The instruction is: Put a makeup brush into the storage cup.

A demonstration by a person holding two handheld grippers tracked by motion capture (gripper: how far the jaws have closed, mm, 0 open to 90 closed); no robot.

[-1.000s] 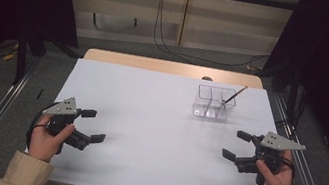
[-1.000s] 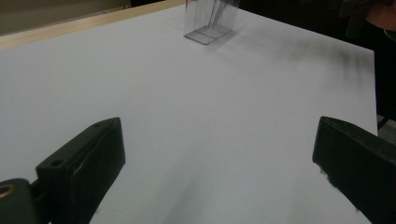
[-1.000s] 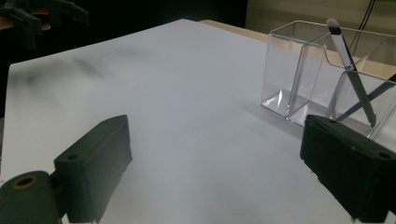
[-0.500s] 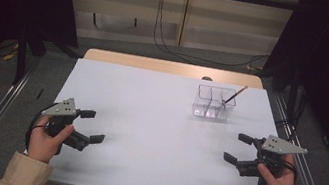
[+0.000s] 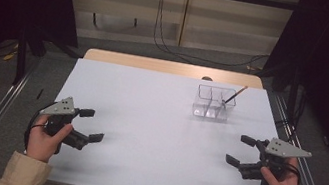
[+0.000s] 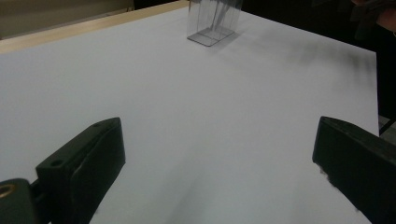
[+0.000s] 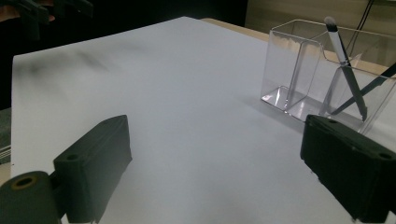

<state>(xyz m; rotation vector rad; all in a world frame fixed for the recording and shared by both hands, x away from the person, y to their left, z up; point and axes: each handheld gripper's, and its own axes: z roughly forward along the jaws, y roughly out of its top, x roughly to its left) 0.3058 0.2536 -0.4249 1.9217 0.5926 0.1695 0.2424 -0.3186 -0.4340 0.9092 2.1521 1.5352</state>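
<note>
Drawn back slightly toward the near edge, the right gripper (image 5: pixel 242 150) gapes wide and empty; the left gripper (image 5: pixel 91 125) likewise. At its one o'clock stands the clear plastic compartmented holder (image 5: pixel 213 102) with its dark pencil (image 5: pixel 234 95).

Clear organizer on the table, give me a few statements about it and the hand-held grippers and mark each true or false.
1. The clear organizer stands on the far right part of the white table. True.
2. The organizer holds nothing. False: a pen leans in one of its compartments.
3. The right hand-held gripper is shut on the pen. False: its jaws stand open, apart from the organizer.
4. The left hand-held gripper is open and holds nothing. True.
5. The organizer lies tipped on its side. False: it stands upright.
</note>
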